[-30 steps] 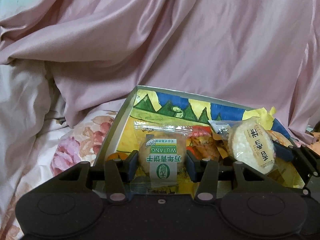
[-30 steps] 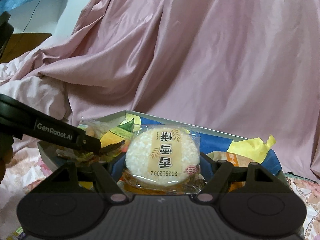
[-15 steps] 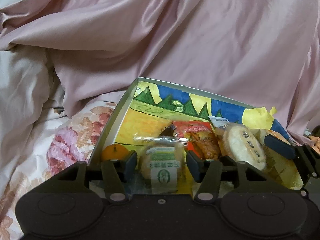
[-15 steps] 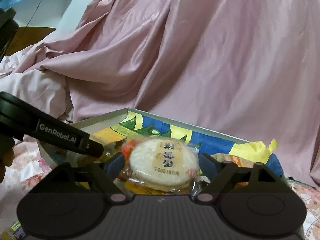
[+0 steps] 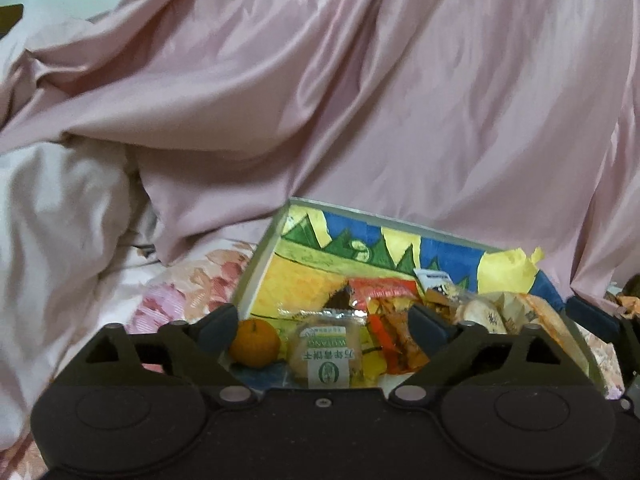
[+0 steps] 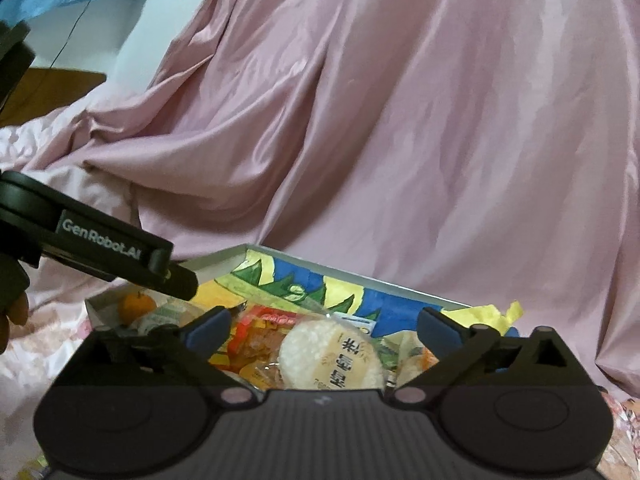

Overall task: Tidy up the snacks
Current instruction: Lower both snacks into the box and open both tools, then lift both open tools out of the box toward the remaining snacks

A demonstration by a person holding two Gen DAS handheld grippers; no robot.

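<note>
Both snacks released since earlier frames; left gripper (image 5: 322, 322) and right gripper (image 6: 322, 326) spread wide, empty; WUTANG biscuit (image 5: 327, 354) and rice cracker (image 6: 330, 356) lie in box (image 6: 216, 262); cracker date cut off; GenRobot.AI on left gripper.

We see the box (image 5: 256, 276) on the bed (image 5: 192, 280); inside, the orange (image 5: 256, 343) lies left of the biscuit packet (image 5: 326, 356), rice cracker (image 6: 330, 356) farther right.

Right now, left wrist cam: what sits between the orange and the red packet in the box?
The green-labelled biscuit pack lies between the orange and the red packet, flat in the box. Left wrist view shows it.
</note>
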